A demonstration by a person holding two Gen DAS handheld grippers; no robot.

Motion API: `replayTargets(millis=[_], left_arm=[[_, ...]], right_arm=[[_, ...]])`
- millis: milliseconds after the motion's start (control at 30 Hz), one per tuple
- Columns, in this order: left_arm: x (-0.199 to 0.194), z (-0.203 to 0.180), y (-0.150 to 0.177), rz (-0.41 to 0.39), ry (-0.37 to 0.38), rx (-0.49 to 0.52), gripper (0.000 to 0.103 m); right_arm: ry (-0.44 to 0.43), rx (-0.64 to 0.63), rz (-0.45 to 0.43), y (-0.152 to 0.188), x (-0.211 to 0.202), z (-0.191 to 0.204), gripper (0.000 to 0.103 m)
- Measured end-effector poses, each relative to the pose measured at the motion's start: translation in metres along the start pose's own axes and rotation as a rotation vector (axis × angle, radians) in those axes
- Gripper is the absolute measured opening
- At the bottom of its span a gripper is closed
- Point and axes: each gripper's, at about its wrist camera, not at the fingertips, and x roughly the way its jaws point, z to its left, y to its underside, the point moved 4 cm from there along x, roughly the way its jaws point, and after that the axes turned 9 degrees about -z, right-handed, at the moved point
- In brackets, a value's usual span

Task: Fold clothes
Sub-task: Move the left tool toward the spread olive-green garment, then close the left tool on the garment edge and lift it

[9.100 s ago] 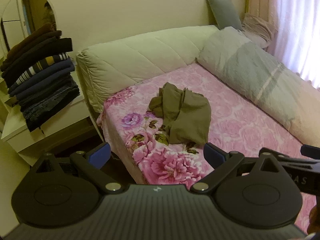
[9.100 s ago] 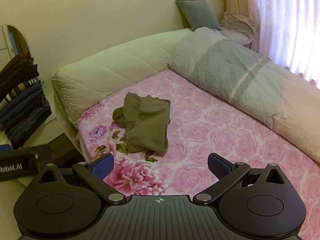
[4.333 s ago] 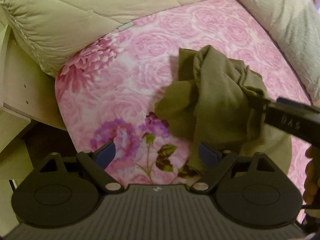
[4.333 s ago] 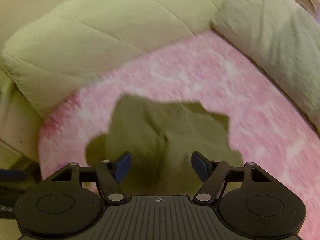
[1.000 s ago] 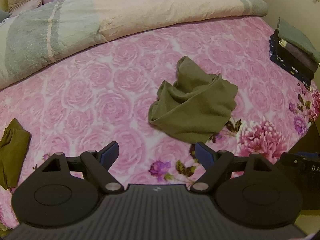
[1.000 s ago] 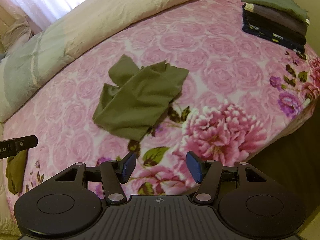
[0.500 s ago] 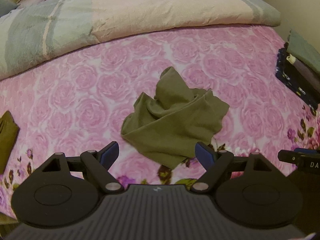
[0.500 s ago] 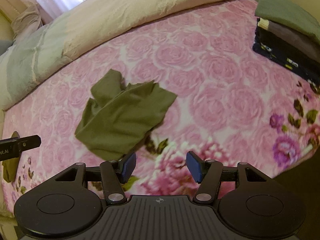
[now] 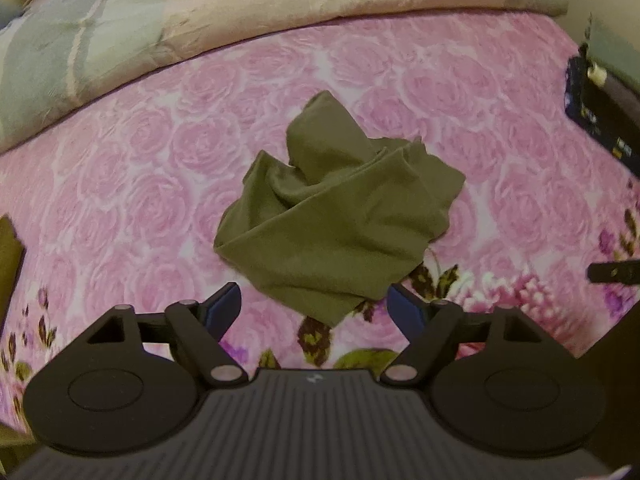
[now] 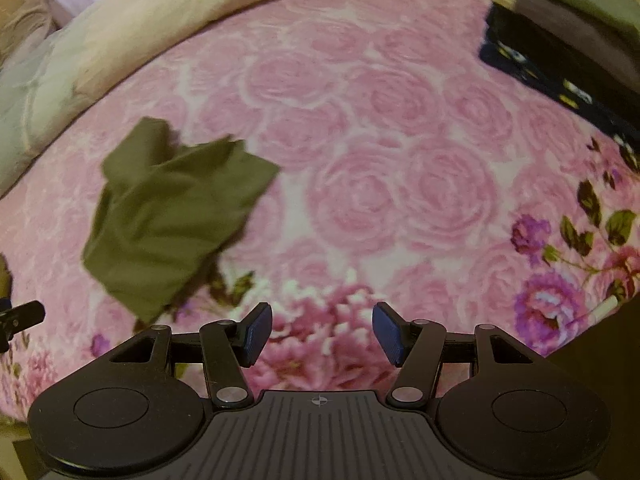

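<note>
A pink bedspread (image 9: 120,168) carries a rumpled shirt (image 9: 340,216) near its front edge. Only the right view shows the whole folded stack (image 10: 568,36) at the far right corner. The left gripper (image 9: 316,308) is closing, empty; the right gripper (image 10: 322,332) is half open, empty.

Soft even light, dark vignetted corners, strong fisheye bending at edges, slight motion blur throughout
</note>
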Motion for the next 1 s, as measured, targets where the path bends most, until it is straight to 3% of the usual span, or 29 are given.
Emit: replayTargets(millis=[133,333,600,700,800,867,1000], left_arm=[[0.031,-0.009,0.000,-0.050,0.033,0.092,0.061],[0.080,-0.010,-0.009,-0.121,0.085,0.204,0.061],[0.109,-0.030,-0.014,-0.240,0.183,0.454,0.060],[0.117,-0.037,-0.004,-0.241,0.189,0.517,0.035],[0.123,-0.038,0.004,-0.241,0.187,0.547,0.032],[0.123,-0.035,0.007,-0.248,0.196,0.533,0.011],[0.100,-0.021,0.016,-0.296,0.260,0.485,0.006]], right_arm=[[0.045,0.009,0.018,0.005,0.023,-0.019,0.059],[0.074,0.056,0.042,0.019,0.052,-0.035,0.059],[0.101,0.062,0.105,0.041,0.081,-0.033,0.059],[0.101,0.052,0.127,0.048,0.090,-0.028,0.059],[0.100,0.041,0.143,0.054,0.098,-0.024,0.059],[0.101,0.033,0.148,0.056,0.100,-0.021,0.059],[0.103,0.016,0.156,0.058,0.102,-0.016,0.059]])
